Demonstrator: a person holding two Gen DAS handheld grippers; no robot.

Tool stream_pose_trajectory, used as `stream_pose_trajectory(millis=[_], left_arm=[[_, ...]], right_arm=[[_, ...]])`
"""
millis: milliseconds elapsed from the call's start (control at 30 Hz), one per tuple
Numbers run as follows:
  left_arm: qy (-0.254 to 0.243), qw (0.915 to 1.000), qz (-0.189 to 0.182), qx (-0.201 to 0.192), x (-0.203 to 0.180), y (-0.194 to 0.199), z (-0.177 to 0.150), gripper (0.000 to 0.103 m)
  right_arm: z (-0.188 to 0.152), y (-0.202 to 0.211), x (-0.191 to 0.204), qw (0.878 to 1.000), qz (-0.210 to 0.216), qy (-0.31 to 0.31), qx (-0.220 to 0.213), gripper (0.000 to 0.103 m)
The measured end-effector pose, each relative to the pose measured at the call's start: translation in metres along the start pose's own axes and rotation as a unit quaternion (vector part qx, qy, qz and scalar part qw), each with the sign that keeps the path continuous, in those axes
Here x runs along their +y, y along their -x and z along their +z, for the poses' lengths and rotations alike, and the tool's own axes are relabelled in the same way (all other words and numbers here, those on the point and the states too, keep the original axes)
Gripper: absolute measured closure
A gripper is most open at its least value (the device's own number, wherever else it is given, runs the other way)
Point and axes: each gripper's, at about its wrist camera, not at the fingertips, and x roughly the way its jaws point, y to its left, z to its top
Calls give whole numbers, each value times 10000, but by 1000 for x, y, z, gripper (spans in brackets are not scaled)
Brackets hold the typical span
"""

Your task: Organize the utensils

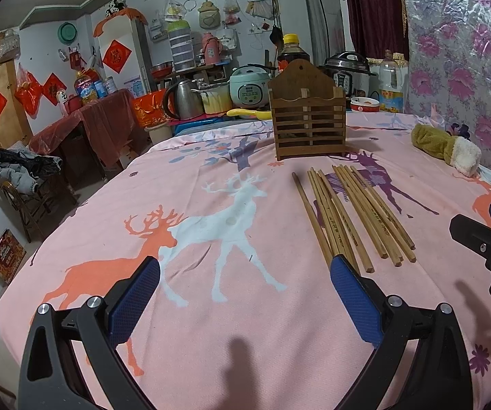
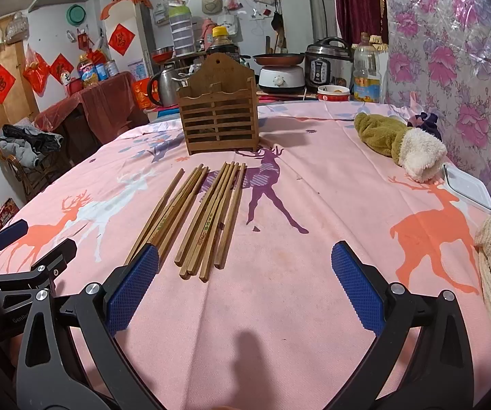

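Both tongs, left (image 1: 245,302) and right (image 2: 245,288), gaped empty above the pink deer-print table (image 2: 296,307), where thin, light, stiff, roll-prone wooden chopsticks (image 2: 197,218) lay before the slatted wooden holder (image 2: 219,119), best pinched mid-length.

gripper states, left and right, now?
Left gripper: open, holding nothing, above the tablecloth.
Right gripper: open, holding nothing; chopsticks untouched.

ten chopsticks (image 2: 197,218), one holder (image 2: 218,116) — empty

Bare counter (image 2: 279,273) lies between each claw's jaws; chopsticks (image 2: 197,218) and the wooden holder (image 2: 219,119) stand ahead.
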Motion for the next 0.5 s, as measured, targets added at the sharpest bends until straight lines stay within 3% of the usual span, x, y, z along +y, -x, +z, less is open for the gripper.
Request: stream_pose_trajectory(millis=[500], left_arm=[[1, 10000, -2, -2, 0, 0, 0, 5]], right_arm=[[0, -1, 1, 10000, 6, -3, -16, 6]])
